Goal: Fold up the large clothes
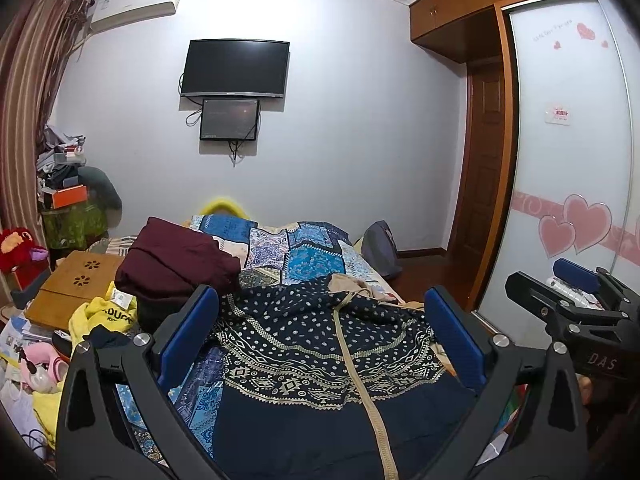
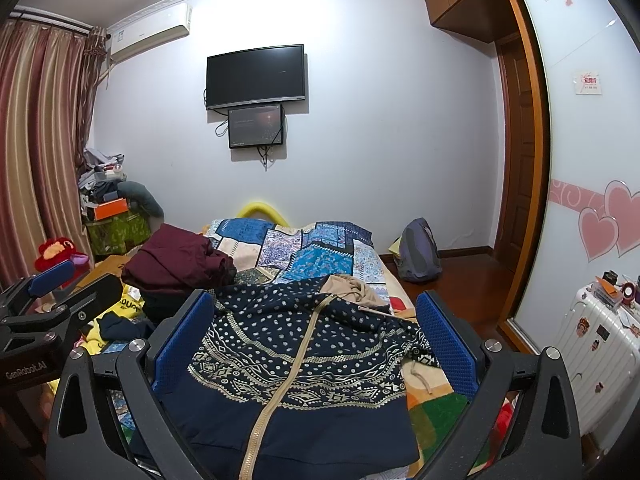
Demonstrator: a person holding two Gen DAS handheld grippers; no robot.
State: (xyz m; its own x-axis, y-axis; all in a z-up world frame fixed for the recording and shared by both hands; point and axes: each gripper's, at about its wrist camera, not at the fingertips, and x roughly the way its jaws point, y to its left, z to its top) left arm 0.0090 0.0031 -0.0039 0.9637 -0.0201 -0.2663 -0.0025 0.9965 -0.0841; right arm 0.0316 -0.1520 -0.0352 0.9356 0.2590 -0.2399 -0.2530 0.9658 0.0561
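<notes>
Left wrist view showed the left claw (image 1: 320,336) spread wide, its blue pads (image 1: 456,336) well apart and gripping nothing, poised above a navy zip jacket (image 1: 312,360) with pale dots and diamond bands. Right wrist view showed the right claw (image 2: 312,336) equally wide and empty, hovering over the same jacket (image 2: 296,360) from slightly to the right. Neither claw appeared to touch the cloth (the fisheye made clearance hard to judge).

The jacket lay front-up on the near end of a bed (image 2: 304,248) covered in a blue patchwork quilt, its beige zipper (image 2: 276,392) running down the middle, hood or collar with tan lining (image 2: 352,286) bunched at the far end, and one sleeve (image 2: 416,344) crumpled toward the right edge.

Judging from this, the fold had not begun: the garment was laid out but still rumpled. The next move likely called for lowering each claw to a side edge or sleeve, pinching the cloth, and drawing it flat before folding inward.

Beyond the jacket, a maroon pile of clothes (image 2: 180,260) sat on the left of the bed, a yellow garment (image 1: 104,316) beside it. A television (image 2: 256,76) hung on the far wall, a grey backpack (image 2: 416,252) leaned on the floor, and a white suitcase (image 2: 592,348) stood at right.
</notes>
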